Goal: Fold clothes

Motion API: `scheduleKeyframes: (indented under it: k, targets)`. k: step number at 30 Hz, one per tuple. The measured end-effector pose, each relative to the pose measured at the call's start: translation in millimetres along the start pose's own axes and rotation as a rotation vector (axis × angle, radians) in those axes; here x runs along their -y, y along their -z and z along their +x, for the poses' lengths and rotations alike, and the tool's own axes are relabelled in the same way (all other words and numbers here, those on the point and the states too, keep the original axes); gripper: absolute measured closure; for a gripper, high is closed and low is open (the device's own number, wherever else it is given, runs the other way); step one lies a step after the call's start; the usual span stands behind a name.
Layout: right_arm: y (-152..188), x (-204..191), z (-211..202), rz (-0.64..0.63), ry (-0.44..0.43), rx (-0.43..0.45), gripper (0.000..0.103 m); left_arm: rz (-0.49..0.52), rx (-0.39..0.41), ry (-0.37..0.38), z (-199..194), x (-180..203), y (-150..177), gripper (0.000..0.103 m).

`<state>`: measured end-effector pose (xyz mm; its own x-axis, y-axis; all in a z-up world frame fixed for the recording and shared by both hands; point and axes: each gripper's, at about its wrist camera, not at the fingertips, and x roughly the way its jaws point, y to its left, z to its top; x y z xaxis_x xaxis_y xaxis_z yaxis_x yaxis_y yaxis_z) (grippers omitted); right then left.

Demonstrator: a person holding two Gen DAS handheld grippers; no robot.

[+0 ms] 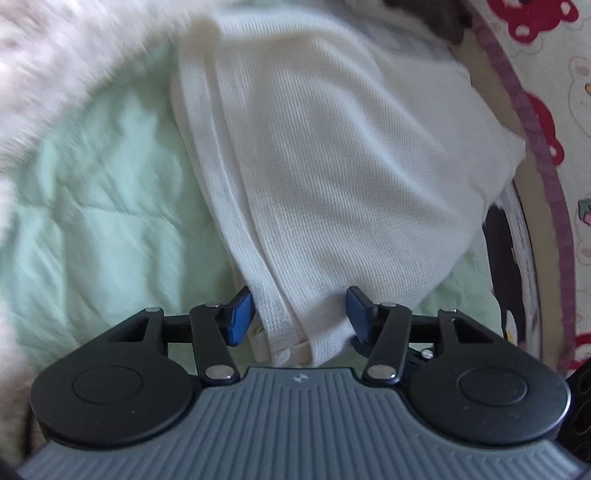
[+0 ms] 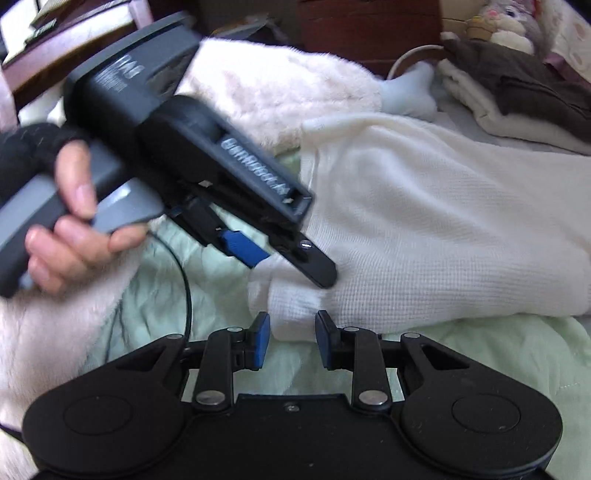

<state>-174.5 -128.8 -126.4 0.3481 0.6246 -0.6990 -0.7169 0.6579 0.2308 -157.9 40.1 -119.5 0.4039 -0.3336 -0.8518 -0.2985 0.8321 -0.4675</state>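
Pale green quilt (image 1: 92, 221) covers the bed. Left wrist view: the white knit garment (image 1: 332, 147) lies folded, its banded hem between the half-open jaws of the left gripper (image 1: 299, 314), pads clear of the cloth.

Right wrist view: the right gripper (image 2: 291, 339) stands narrowly open around the garment's near corner, unpinched. Soft, light and limp, it is probably best pinched at the hem corners.

Pale green quilted bedspread (image 2: 480, 369) fills the lower frame — plush toy (image 2: 506, 22) upper right, black cable (image 2: 184, 280) lower left.

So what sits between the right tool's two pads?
The white garment's near corner lies between the right tool's pads, untouched; right wrist view shows it.
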Motion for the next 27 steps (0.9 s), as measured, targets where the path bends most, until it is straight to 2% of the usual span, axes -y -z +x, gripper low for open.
scheduleKeyframes:
  k: [4, 6, 8, 10, 11, 13, 15, 19, 22, 24, 27]
  targets:
    - [-15, -8, 10, -0.038, 0.030, 0.029, 0.065, -0.048, 0.101, 0.024, -27, -10, -11, 0.051]
    - [-24, -17, 22, -0.112, 0.035, -0.023, 0.067, -0.051, 0.114, 0.045, -34, -18, -21, 0.051]
    - [-28, -23, 34, -0.173, 0.081, -0.084, 0.069, -0.044, 0.104, 0.066, -33, -22, -23, 0.056]
    - [-27, -21, 39, -0.172, 0.100, -0.110, 0.087, -0.038, 0.091, 0.075, -26, -17, -18, 0.061]
    - [-25, -19, 41, -0.165, 0.106, -0.119, 0.092, -0.035, 0.085, 0.080, -21, -14, -15, 0.062]
    - [-23, -8, 34, -0.073, 0.087, -0.095, 0.100, -0.044, 0.065, 0.105, -12, -14, -11, 0.062]
    - [-22, 4, 22, 0.048, 0.071, -0.059, 0.100, -0.057, 0.042, 0.137, -7, -17, -10, 0.062]
    - [-17, 30, -1, 0.267, -0.033, 0.034, 0.100, -0.077, 0.026, 0.195, -5, -19, -11, 0.062]
    - [-17, 32, -9, 0.271, -0.024, 0.046, 0.100, -0.082, 0.034, 0.225, -6, -18, -12, 0.059]
    - [-17, 31, -10, 0.288, -0.074, 0.054, 0.100, -0.094, 0.028, 0.251, -4, -18, -12, 0.058]
    - [-17, 21, -8, 0.247, -0.129, 0.050, 0.099, -0.083, 0.026, 0.278, 1, -15, -12, 0.057]
